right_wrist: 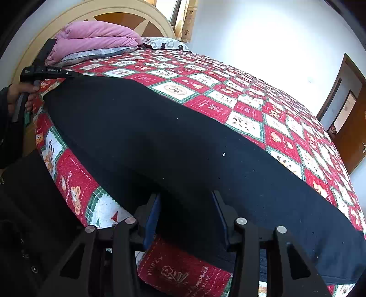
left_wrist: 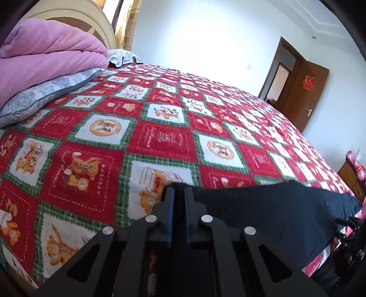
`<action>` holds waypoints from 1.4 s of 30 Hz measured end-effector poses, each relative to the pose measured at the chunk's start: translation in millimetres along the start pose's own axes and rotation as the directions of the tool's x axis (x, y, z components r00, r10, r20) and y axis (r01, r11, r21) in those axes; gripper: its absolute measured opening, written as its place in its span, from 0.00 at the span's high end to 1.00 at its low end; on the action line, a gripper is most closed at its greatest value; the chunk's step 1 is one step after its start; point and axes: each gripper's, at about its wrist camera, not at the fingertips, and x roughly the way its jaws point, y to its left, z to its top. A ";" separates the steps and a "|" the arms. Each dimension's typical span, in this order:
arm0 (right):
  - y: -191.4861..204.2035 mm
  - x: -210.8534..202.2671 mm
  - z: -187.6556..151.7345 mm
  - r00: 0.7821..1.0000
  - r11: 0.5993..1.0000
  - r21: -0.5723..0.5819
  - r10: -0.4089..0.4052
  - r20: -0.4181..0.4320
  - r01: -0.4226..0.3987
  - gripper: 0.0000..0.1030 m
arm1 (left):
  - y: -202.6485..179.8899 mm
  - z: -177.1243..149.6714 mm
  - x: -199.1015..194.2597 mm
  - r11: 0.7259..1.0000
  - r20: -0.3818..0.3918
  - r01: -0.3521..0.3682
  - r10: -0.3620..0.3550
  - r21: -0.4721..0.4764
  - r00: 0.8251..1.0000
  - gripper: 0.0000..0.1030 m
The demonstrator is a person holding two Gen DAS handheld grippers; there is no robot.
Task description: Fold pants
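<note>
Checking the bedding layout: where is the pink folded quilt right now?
The pink quilt sits at the bed's head, upper left in both wrist views, stacked on a grey pillow against the cream headboard.

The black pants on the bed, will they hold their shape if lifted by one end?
Probably not: the black fabric pants lie limp, following the patterned red bedspread. Lifted at the left gripper, they would likely sag and drag, not slide freely.

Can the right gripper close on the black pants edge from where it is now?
Probably yes. The right gripper has its jaws open, and the black fabric pants already lie between them at the bed edge; nothing blocks them.
</note>
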 end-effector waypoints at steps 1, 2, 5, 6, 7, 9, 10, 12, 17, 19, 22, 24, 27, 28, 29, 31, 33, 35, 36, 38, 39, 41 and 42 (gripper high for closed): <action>-0.1 0.5 0.0 1.000 1.000 0.002 0.000 0.000 0.000 0.56 | 1.3 1.6 0.2 1.000 0.003 -0.002 0.002 -0.010 1.000 0.92; -0.1 0.9 -0.2 1.000 1.000 0.004 -0.001 -0.001 0.001 0.56 | 2.7 2.9 1.6 1.000 0.001 -0.006 0.006 -0.019 1.000 0.92; -0.4 2.2 -0.7 1.000 1.000 0.006 -0.003 -0.003 0.003 0.56 | 8.2 1.3 10.6 0.999 -0.017 -0.012 0.011 -0.044 1.000 0.91; -0.4 3.0 -1.1 1.000 1.000 0.005 -0.006 -0.004 0.006 0.56 | 9.5 -0.8 12.7 0.999 -0.018 -0.014 0.013 -0.043 1.000 0.91; -0.7 3.6 -1.6 1.000 1.000 0.006 -0.007 -0.005 0.007 0.56 | 11.0 -2.9 12.2 0.999 -0.005 -0.004 0.004 -0.048 1.000 0.91; -1.9 4.6 -3.1 1.000 1.000 0.006 -0.013 -0.009 0.013 0.56 | 11.2 -4.7 9.7 0.999 0.003 -0.002 0.002 -0.044 1.000 0.87; -2.9 4.5 -3.5 1.000 1.000 0.006 -0.015 -0.009 0.015 0.56 | 11.2 -5.3 7.8 0.999 0.004 -0.015 0.015 -0.043 1.000 0.82; -4.5 2.4 -3.6 1.000 1.000 0.009 -0.013 -0.004 0.013 0.56 | 12.4 -6.2 1.8 0.998 0.015 -0.022 0.023 -0.052 1.000 0.76; -3.5 2.9 -2.9 1.000 1.000 0.008 -0.013 0.002 0.013 0.56 | -0.4 -9.1 -29.2 0.996 0.115 -0.088 0.088 -0.010 0.989 0.48; -0.5 5.6 -3.6 1.000 1.000 -0.003 -0.018 -0.003 0.018 0.56 | -9.6 -10.0 -38.5 0.996 0.153 -0.083 0.079 0.015 0.985 0.40; 4.8 7.1 -3.0 0.999 0.999 -0.022 -0.033 0.006 0.034 0.66 | -32.4 -15.0 -34.8 0.997 0.144 -0.043 0.033 0.066 0.989 0.38; 6.9 4.0 -1.1 0.999 0.999 -0.027 -0.044 0.018 0.044 0.89 | -44.5 -22.2 -22.2 0.994 0.105 -0.034 0.023 0.107 0.994 0.38; 6.2 -11.4 3.6 0.999 1.000 -0.011 -0.018 0.039 0.019 0.95 | -52.7 -33.3 -1.7 0.986 0.059 -0.069 0.061 0.153 0.996 0.38; 3.9 -17.8 5.1 0.999 1.000 0.002 0.000 0.050 0.000 0.95 | -51.6 -37.6 2.0 0.985 0.061 -0.074 0.065 0.159 0.996 0.38; 0.7 -22.6 6.2 0.998 0.999 0.021 0.026 0.056 -0.027 0.95 | -50.6 -40.4 0.7 0.983 0.090 -0.072 0.058 0.172 0.994 0.38; -6.9 -26.4 5.2 0.996 0.995 0.065 0.073 0.057 -0.077 0.95 | -50.6 -41.3 -2.0 0.979 0.090 -0.070 0.054 0.192 0.995 0.38; -6.7 -15.3 -0.9 0.994 0.993 0.054 0.108 -0.006 -0.107 0.95 | -48.9 -40.6 -2.4 0.978 0.091 -0.072 0.055 0.196 0.994 0.38; 4.6 1.5 -11.3 0.998 0.999 -0.027 0.020 -0.063 -0.022 0.95 | -48.3 -42.1 -4.5 0.981 0.095 -0.065 0.048 0.184 0.994 0.38; 11.2 9.8 -16.7 0.996 0.997 -0.073 -0.029 -0.084 0.023 0.94 | -48.5 -41.7 -5.9 0.981 0.092 -0.067 0.051 0.181 0.994 0.38; 19.3 7.6 -18.8 0.996 0.991 -0.122 -0.065 -0.061 0.057 0.94 | -53.7 -42.0 -10.1 0.980 0.089 -0.074 0.058 0.187 0.994 0.37; 21.5 5.4 -18.0 0.995 0.988 -0.140 -0.076 -0.058 0.067 0.93 | -57.5 -42.5 -13.3 0.979 0.094 -0.069 0.052 0.193 0.994 0.37; 21.9 -0.1 -16.5 0.996 0.987 -0.152 -0.070 -0.060 0.060 0.92 | -71.9 -44.5 -22.3 0.972 0.117 -0.054 0.028 0.227 0.993 0.37; 20.0 -2.4 -16.3 0.997 0.989 -0.141 -0.061 -0.055 0.053 0.92 | -81.0 -46.7 -25.5 0.969 0.117 -0.036 0.008 0.246 0.993 0.37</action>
